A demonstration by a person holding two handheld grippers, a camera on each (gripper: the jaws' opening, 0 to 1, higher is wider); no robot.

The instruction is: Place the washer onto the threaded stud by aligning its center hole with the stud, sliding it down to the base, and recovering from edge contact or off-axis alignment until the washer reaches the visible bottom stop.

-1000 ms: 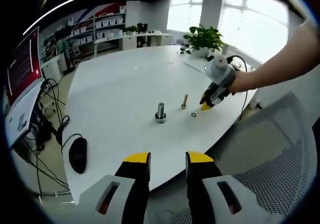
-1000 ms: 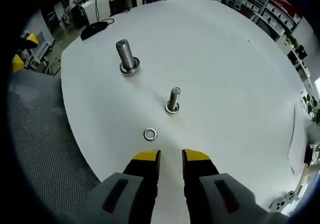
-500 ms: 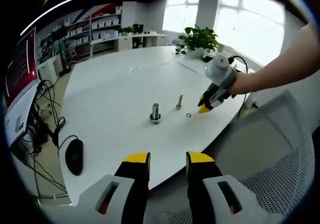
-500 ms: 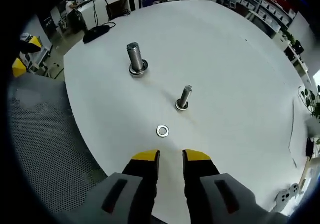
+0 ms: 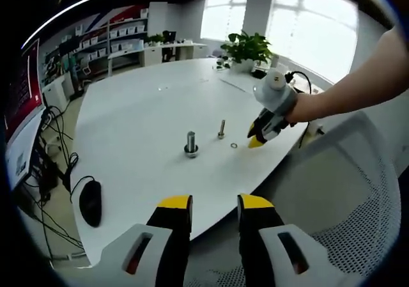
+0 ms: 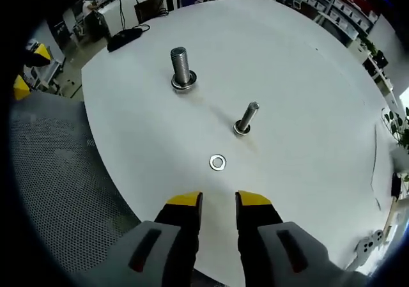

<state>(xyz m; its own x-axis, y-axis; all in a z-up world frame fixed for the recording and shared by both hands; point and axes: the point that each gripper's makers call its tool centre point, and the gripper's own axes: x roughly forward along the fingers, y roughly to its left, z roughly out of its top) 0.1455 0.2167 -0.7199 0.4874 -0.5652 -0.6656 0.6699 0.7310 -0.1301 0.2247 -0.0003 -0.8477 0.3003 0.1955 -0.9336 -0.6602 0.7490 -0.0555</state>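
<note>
Two threaded studs stand upright on the white counter (image 6: 307, 95), a thick one (image 6: 181, 67) and a thinner one (image 6: 246, 117), and the washer (image 6: 217, 162) lies flat on the counter just in front of the thinner stud, touching neither. The right tongs (image 6: 218, 201) hover close above the washer with jaws slightly spread and holding nothing. The left tongs (image 5: 215, 202) hang off the counter's near edge, likewise parted and empty, near a black mouse (image 5: 90, 202).

no legible text, labels or numbers anywhere; wall signage blurred
</note>
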